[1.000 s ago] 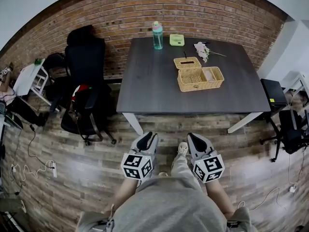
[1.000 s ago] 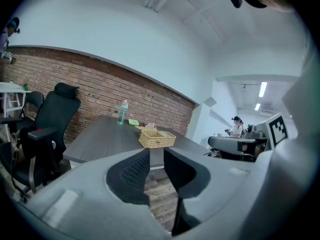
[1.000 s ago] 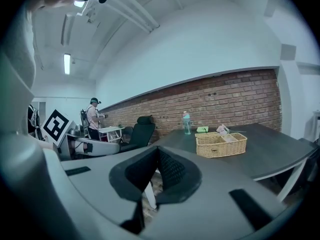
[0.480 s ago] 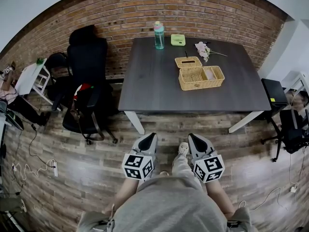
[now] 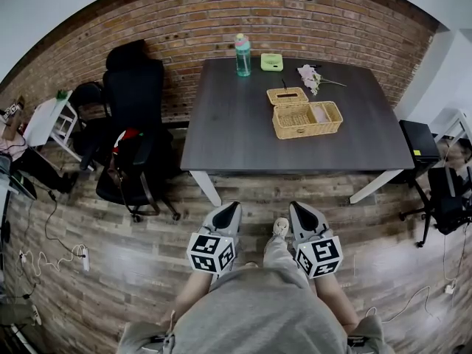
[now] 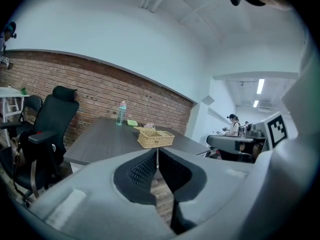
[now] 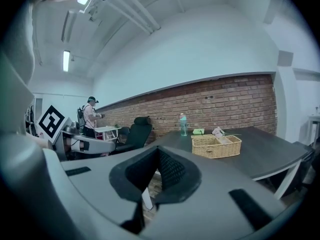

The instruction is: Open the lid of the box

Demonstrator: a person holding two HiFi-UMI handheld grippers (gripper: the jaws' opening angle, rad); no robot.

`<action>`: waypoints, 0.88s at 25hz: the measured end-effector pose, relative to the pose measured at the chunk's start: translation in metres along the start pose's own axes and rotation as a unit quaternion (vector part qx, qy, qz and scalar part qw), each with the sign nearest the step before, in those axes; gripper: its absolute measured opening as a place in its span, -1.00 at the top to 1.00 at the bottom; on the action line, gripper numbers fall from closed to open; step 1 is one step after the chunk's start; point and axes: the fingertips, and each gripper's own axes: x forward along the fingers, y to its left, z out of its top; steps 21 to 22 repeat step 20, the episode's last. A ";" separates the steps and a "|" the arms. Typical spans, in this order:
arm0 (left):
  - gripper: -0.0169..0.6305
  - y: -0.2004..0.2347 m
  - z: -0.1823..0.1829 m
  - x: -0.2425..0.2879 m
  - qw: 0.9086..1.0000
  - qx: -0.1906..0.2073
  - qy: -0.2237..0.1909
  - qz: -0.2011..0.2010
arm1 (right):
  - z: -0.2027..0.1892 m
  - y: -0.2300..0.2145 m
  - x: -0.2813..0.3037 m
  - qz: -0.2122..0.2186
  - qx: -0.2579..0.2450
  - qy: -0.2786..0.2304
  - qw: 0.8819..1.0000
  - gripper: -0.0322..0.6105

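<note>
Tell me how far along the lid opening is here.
Done, it seems: the wicker box stands on the table with its lid folded back behind it, the inside showing. In hand: nothing. The left gripper and right gripper are both shut and empty, held low, well short of the table. Left: nothing visible on the lid itself.
</note>
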 end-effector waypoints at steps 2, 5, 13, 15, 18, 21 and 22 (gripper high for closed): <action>0.87 -0.002 0.000 0.002 1.000 0.000 0.001 -0.001 | 0.001 -0.002 0.001 0.001 0.000 0.000 1.000 0.90; 0.87 -0.003 0.001 0.004 1.000 0.000 0.000 -0.003 | 0.000 -0.003 0.001 0.000 -0.001 0.000 1.000 0.90; 0.87 -0.001 -0.002 0.006 1.000 -0.003 0.005 -0.001 | 0.000 -0.005 0.004 0.003 0.009 -0.003 1.000 0.90; 0.87 0.000 -0.003 0.006 1.000 -0.006 0.006 0.000 | 0.000 -0.006 0.004 0.004 0.010 -0.004 1.000 0.90; 0.87 0.000 -0.004 0.008 1.000 -0.009 0.006 0.001 | -0.001 -0.008 0.004 0.004 0.013 -0.005 1.000 0.90; 0.87 0.001 -0.005 0.009 1.000 -0.010 0.006 0.002 | -0.002 -0.009 0.005 0.005 0.014 -0.004 1.000 0.90; 0.87 0.001 -0.005 0.009 1.000 -0.010 0.006 0.002 | -0.002 -0.009 0.005 0.005 0.014 -0.004 1.000 0.90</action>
